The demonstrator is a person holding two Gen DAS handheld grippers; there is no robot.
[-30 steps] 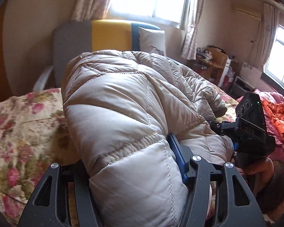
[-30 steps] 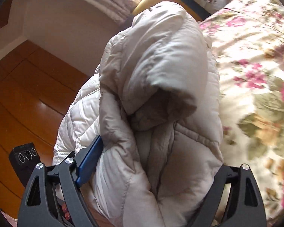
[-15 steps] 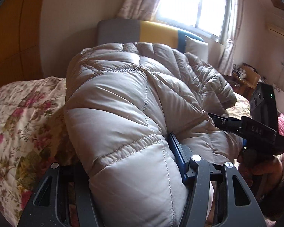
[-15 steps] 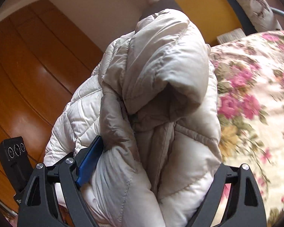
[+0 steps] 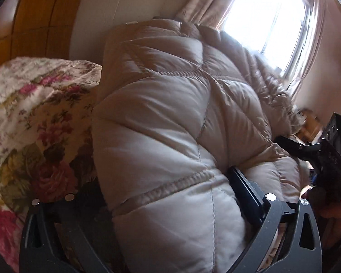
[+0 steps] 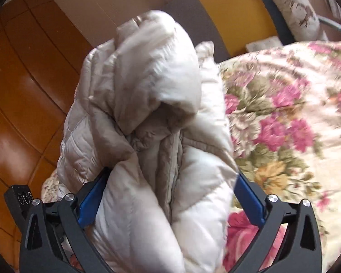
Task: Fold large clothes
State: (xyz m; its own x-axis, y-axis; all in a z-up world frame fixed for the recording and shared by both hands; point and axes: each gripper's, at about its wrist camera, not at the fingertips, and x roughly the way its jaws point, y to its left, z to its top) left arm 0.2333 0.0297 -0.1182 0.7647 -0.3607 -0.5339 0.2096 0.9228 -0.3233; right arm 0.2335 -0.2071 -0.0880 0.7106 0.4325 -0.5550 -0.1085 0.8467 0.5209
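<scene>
From the left wrist view, the left tool (image 5: 168, 207) is sitting with its jaws spread as wide as they go; they have just been opening, and the puffy beige coat (image 5: 181, 118) is still bulging up between them. The right-hand dark pad (image 5: 244, 195) is lying against the side of the padded roll, while the left finger is mostly hidden behind the fabric, so I cannot tell whether it is touching. The coat is lying in a thick bundle on the flowered bedspread (image 5: 34, 118), running away from the camera toward the bright window (image 5: 272, 20) and its curtain (image 5: 200, 4). Wooden panelling (image 5: 38, 11) is showing at the upper left. At the right edge, the right tool (image 5: 284, 142) is reaching against the far end of the coat, with a hand (image 5: 325, 204) gripping its handle.

From the right wrist view, the right tool (image 6: 169, 193) is also standing wide open, having just been opening, with the bunched end of the coat (image 6: 147, 125) rising between its blue pads (image 6: 92, 198). The left pad is resting against the fabric; the right one is just beside it. This end of the coat is lying on the bedspread (image 6: 284, 113) close to the edge of the bed. Beyond it are the yellow-and-grey headboard (image 6: 234, 16) and a pillow (image 6: 293, 4).
</scene>
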